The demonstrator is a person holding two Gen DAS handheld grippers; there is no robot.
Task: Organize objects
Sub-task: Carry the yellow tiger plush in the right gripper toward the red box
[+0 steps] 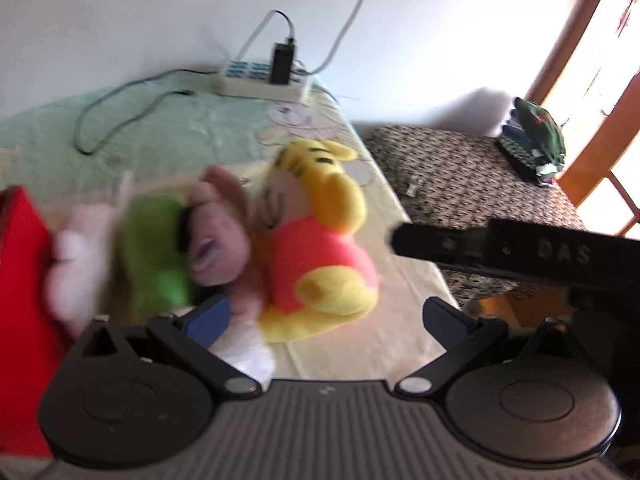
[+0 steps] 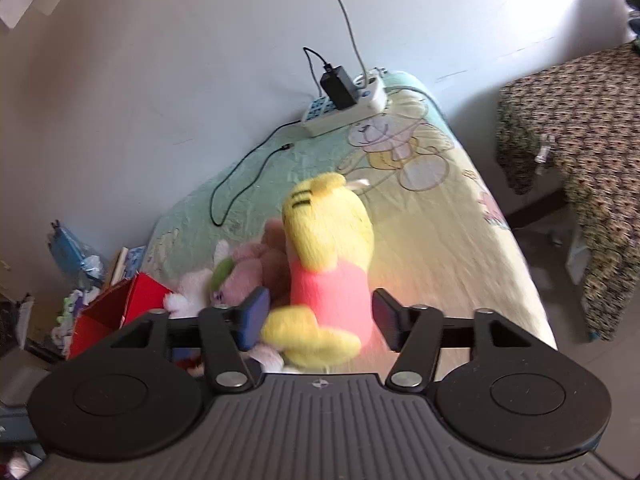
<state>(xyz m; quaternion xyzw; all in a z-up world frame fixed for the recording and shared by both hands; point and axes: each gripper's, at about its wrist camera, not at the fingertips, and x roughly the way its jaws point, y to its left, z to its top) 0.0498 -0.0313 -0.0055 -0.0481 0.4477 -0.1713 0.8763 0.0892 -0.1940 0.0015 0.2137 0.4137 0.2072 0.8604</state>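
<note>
Black bar [image 1: 520, 254] seemingly reads "DAS".

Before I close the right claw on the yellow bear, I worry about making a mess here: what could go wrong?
1. The yellow bear leans against the pink plush; lifting it may drag or topple the pink plush.
2. The right claw straddles the bear with little clearance, so a pad could snag the bedsheet.
3. The left claw hangs open close beside the pile; the claws might collide.
</note>
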